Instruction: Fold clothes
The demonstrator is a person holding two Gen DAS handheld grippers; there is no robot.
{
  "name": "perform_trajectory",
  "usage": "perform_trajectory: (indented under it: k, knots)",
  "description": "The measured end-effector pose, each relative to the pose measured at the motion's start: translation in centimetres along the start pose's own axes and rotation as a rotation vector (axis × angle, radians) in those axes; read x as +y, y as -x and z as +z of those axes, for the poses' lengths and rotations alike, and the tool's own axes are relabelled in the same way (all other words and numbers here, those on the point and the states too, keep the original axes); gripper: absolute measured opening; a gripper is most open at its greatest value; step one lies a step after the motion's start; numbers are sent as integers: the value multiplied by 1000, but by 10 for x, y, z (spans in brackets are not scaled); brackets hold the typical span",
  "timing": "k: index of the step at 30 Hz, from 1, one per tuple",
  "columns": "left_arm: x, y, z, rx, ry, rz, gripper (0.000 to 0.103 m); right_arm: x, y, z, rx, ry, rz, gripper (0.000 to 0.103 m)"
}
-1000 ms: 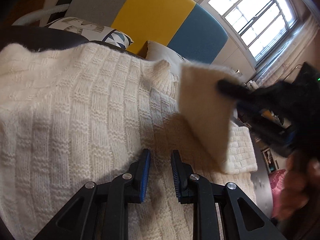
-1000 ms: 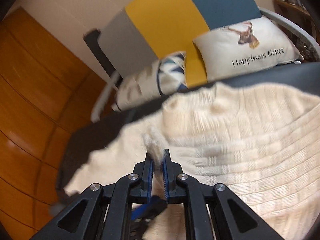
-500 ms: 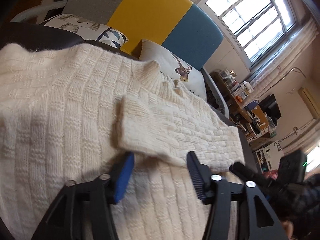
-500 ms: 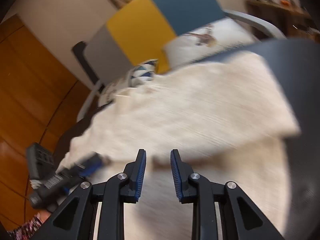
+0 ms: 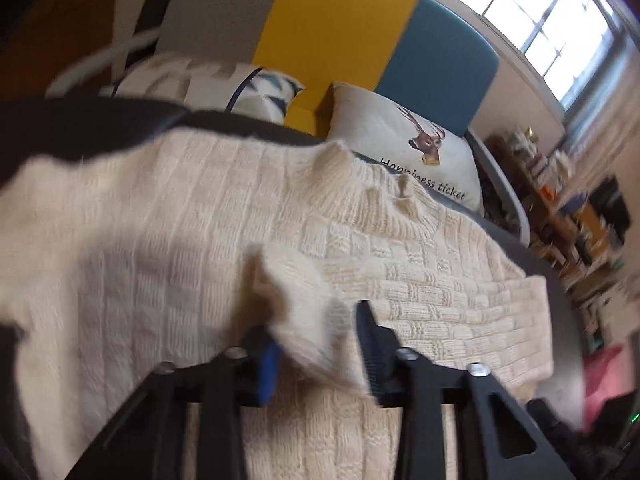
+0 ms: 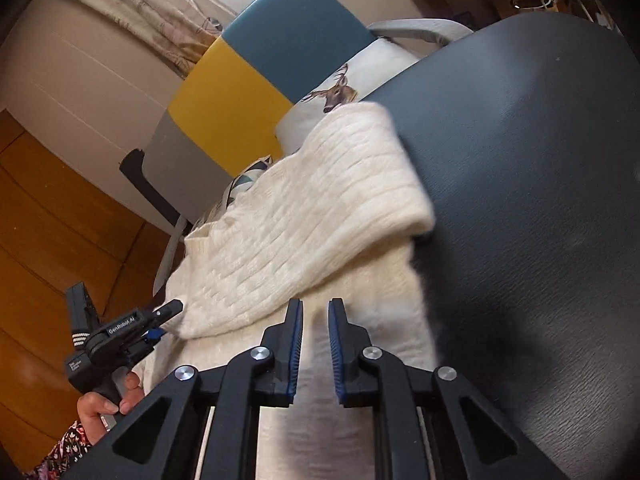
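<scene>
A cream knitted sweater (image 5: 140, 220) lies spread on a dark round table (image 6: 520, 200). One sleeve (image 6: 312, 208) is folded across its body. My left gripper (image 5: 318, 344) is closing on the sleeve's cuff (image 5: 304, 300), which fills the gap between the pads and stands bunched up off the body. The right wrist view shows the same left gripper (image 6: 168, 314) pinching the cuff end, held by a hand (image 6: 104, 400). My right gripper (image 6: 315, 308) hovers low over the sweater's side near the table edge. Its jaws are closing to a narrow slit with no fabric gripped.
Behind the table stands a sofa with a grey, yellow (image 5: 336, 40) and blue back. It carries a deer-print pillow (image 5: 400, 140) and a triangle-pattern pillow (image 5: 264, 88). Cluttered shelves (image 5: 560, 220) stand at the far right. Bare dark tabletop lies right of the sweater.
The right gripper carried the sleeve over the sweater's body, let it go and drew back to the side. The left gripper opened wide, then closed on the cuff and lifted it.
</scene>
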State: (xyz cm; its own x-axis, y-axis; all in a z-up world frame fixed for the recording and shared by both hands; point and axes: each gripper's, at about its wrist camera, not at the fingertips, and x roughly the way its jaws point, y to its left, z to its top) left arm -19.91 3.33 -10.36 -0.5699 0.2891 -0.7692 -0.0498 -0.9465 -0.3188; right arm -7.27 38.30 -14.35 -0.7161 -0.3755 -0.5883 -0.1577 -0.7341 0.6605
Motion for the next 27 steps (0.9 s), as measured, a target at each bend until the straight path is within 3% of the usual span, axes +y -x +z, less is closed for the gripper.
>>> perform_trajectory:
  k: [1, 3, 14, 18, 21, 27]
  knots:
    - [-3, 1, 2, -7, -17, -4, 14, -2, 0, 2, 12, -1, -11, 12]
    - [-8, 3, 8, -17, -27, -16, 9, -4, -2, 5, 22, -3, -16, 12]
    - [-11, 47, 55, -95, 45, -202, 8, 5, -21, 23, 47, 71, -88, 9]
    - [0, 53, 64, -123, 64, -190, 8, 5, -25, 29, 49, 102, -127, 9]
    - [9, 47, 64, -102, 71, -179, 8, 3, -27, 36, 44, 99, -140, 7]
    - [23, 30, 52, -73, 77, -147, 8, -8, -28, 44, 8, -9, -109, 7]
